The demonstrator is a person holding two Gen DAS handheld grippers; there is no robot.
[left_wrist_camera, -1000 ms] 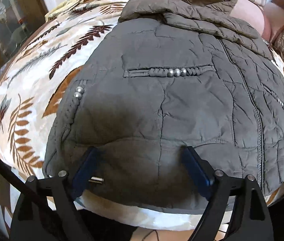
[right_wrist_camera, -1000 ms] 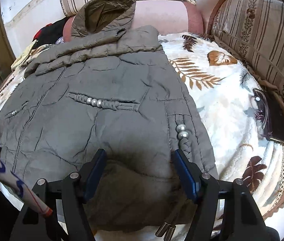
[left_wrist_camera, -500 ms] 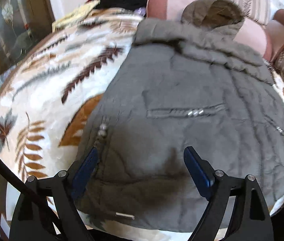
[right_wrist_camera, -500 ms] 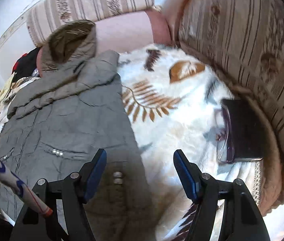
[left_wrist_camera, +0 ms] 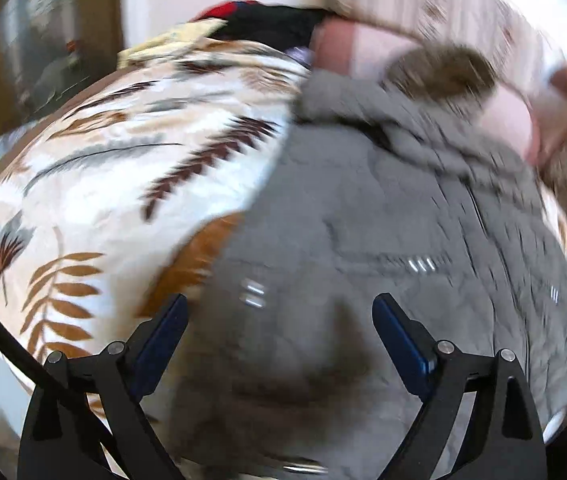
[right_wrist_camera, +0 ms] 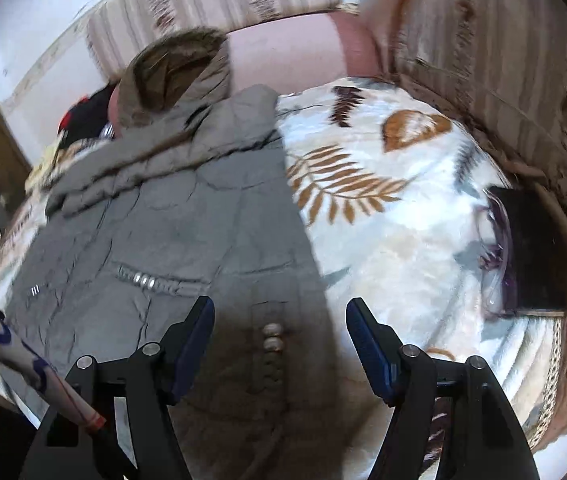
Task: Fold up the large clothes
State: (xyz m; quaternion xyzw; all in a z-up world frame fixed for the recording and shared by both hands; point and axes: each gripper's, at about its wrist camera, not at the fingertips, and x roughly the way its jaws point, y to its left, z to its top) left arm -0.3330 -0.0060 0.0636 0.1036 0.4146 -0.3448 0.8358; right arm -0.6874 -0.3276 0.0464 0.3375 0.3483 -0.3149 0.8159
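Both hand-held grippers (left_wrist_camera: 279, 332) (right_wrist_camera: 279, 332) open, above jacket (right_wrist_camera: 187, 216)

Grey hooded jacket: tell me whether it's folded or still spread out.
Spread out. The grey hooded jacket lies flat on the leaf-print blanket, front up, hood against the pink cushion; no body fold visible.

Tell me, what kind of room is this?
Probably a living room at home. A grey padded jacket lies on a leaf-print blanket spread over a corner sofa with striped cushions, and a phone rests at the blanket's edge.
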